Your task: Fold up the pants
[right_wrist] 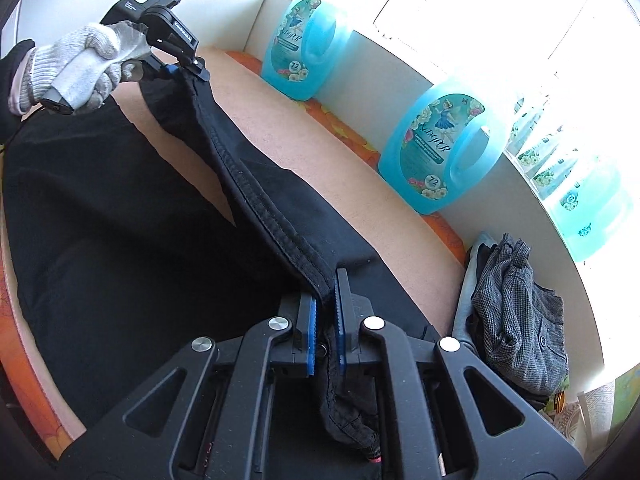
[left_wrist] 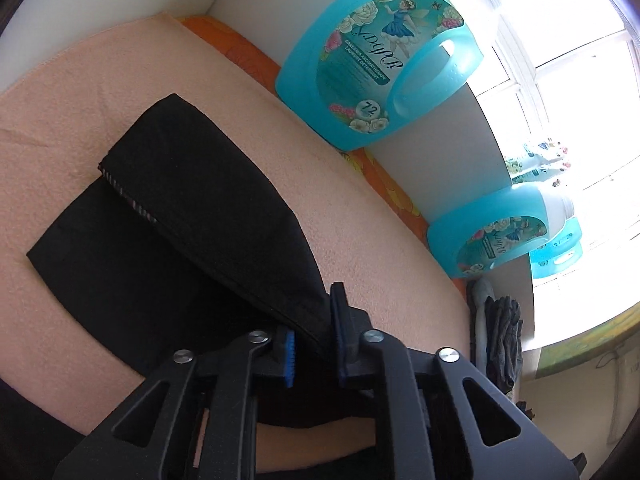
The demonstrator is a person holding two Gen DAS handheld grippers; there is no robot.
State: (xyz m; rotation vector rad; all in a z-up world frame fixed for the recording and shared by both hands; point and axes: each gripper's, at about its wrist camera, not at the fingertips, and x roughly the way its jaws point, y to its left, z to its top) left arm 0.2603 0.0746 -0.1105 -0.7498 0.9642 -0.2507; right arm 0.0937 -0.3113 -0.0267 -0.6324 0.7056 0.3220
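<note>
Black pants [left_wrist: 180,216] lie on a peach towel [left_wrist: 120,80], one part folded over another. My left gripper [left_wrist: 314,344] is shut on an edge of the pants and lifts it. In the right wrist view the pants [right_wrist: 120,220] spread across the towel [right_wrist: 328,168], and their seamed edge is stretched taut between both grippers. My right gripper [right_wrist: 326,320] is shut on one end of that edge. The left gripper [right_wrist: 180,70], held by a gloved hand, is shut on the other end at the upper left.
Blue detergent jugs [left_wrist: 380,60] [left_wrist: 500,232] stand against the white wall beyond the towel; they also show in the right wrist view [right_wrist: 304,48] [right_wrist: 444,152]. A pile of grey clothes [right_wrist: 516,312] lies at the right. A bright window is far right.
</note>
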